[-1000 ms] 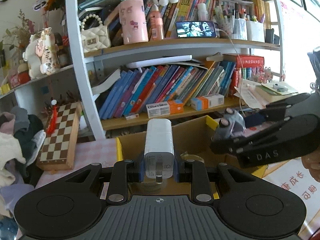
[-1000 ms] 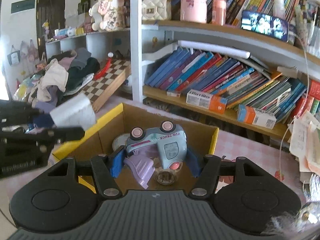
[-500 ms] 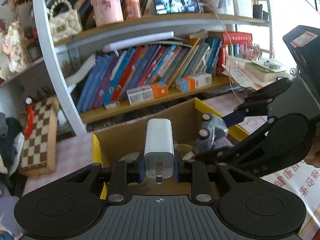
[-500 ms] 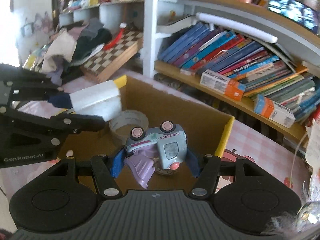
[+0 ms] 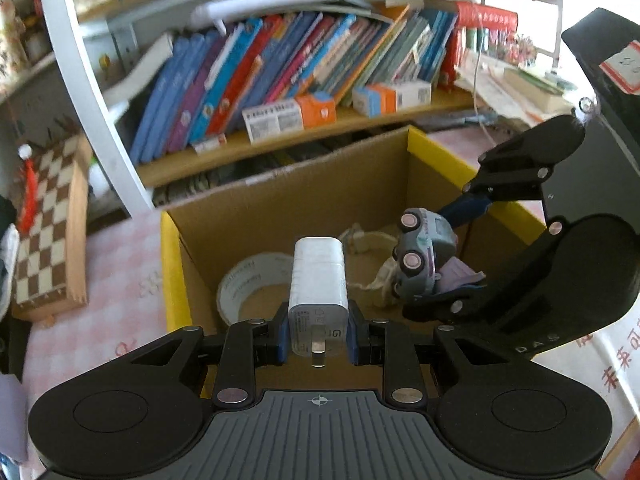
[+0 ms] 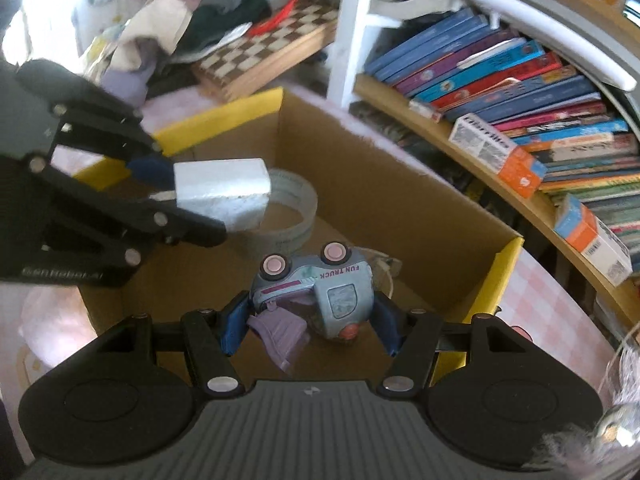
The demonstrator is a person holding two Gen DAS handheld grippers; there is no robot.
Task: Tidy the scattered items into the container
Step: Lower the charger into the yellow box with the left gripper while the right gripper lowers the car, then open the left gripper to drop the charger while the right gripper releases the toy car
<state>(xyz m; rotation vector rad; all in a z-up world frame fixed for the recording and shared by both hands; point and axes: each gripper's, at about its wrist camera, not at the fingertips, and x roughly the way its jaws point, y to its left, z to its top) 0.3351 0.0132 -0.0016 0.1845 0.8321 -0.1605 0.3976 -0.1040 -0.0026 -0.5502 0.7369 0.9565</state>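
Note:
My left gripper is shut on a white charger plug and holds it over the open cardboard box with yellow-edged flaps. My right gripper is shut on a light blue toy truck, upside down with pink wheels up, also above the box. The truck shows right of the charger in the left wrist view. The charger and left gripper show at the left in the right wrist view. A roll of tape and a pale cord lie inside the box.
A white bookshelf with leaning books and orange-white small boxes stands right behind the box. A wooden chessboard leans at the left. A heap of clothes lies beyond it. The tabletop has a pink checked cloth.
Both grippers have moved forward and down over the box, which now fills more of each view. Each still holds its item; the truck and charger are closer together.

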